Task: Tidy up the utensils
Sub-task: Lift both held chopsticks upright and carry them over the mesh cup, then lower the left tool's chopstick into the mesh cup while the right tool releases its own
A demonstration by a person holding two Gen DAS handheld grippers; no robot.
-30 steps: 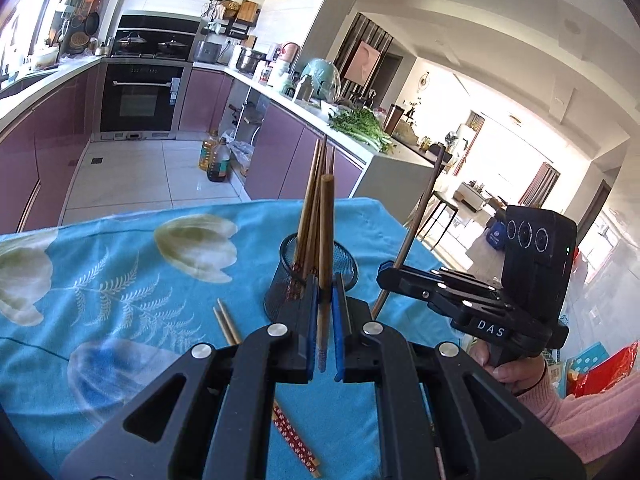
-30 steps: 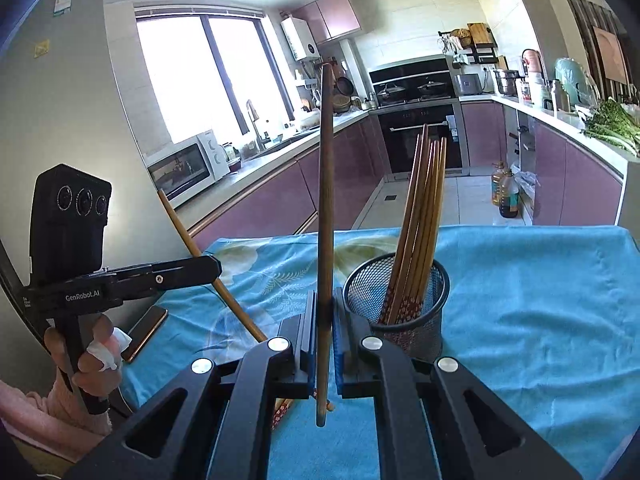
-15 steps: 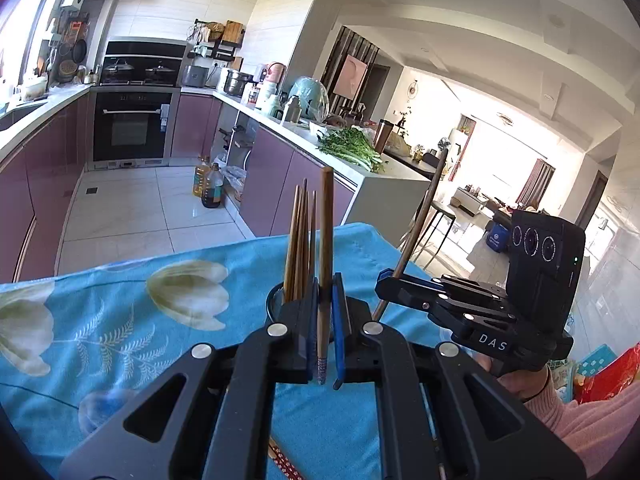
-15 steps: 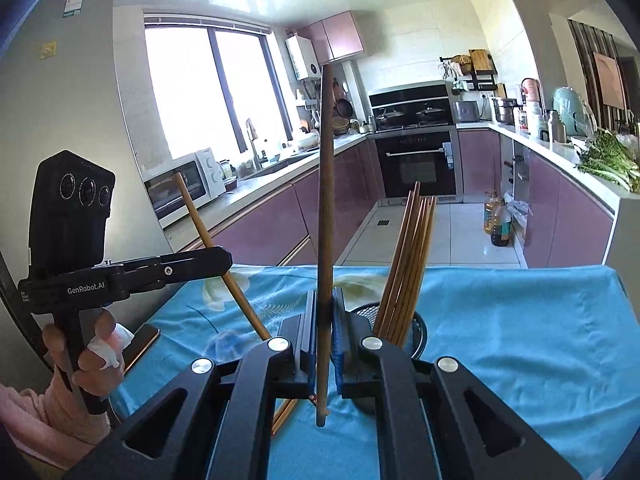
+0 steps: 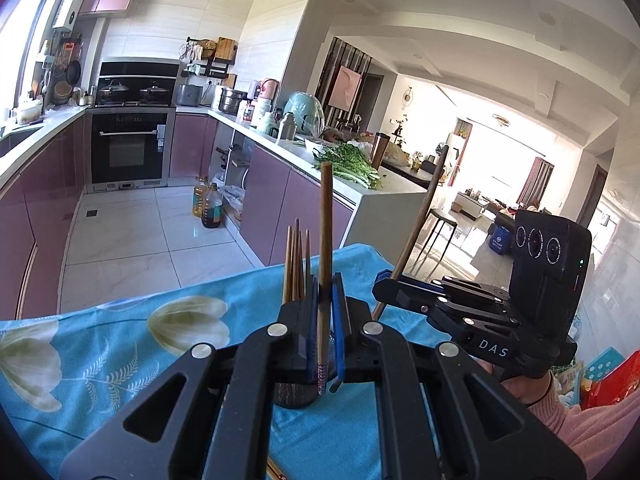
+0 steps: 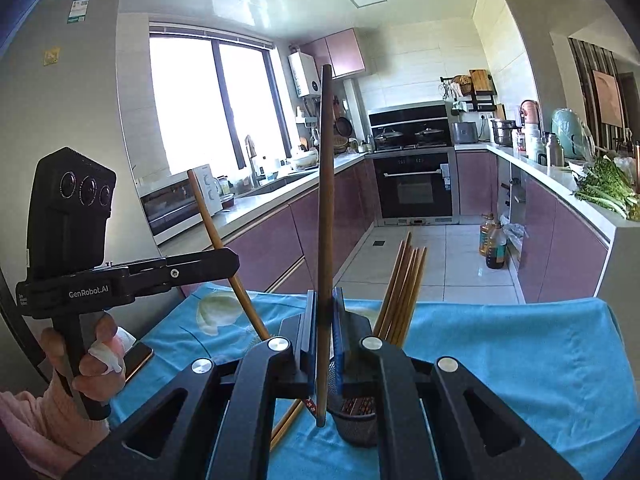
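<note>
Blue floral tablecloth [image 5: 100, 364], built-in oven [image 6: 416, 184], microwave [image 6: 172, 208], 2 oil bottles [image 5: 206, 204], greens on counter [image 5: 348, 160]

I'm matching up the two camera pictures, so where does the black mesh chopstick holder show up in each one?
Left wrist view: the holder sits low at centre, mostly hidden behind the left tongs.
Right wrist view: low, just right of centre, behind the right tongs.
Shared landmark: the black oven.

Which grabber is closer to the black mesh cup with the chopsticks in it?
It's hard to tell: both look about equally close. The left gripper hangs just over the mesh cup, and the right gripper hangs just over the same cup, each pinching a chopstick.
</note>
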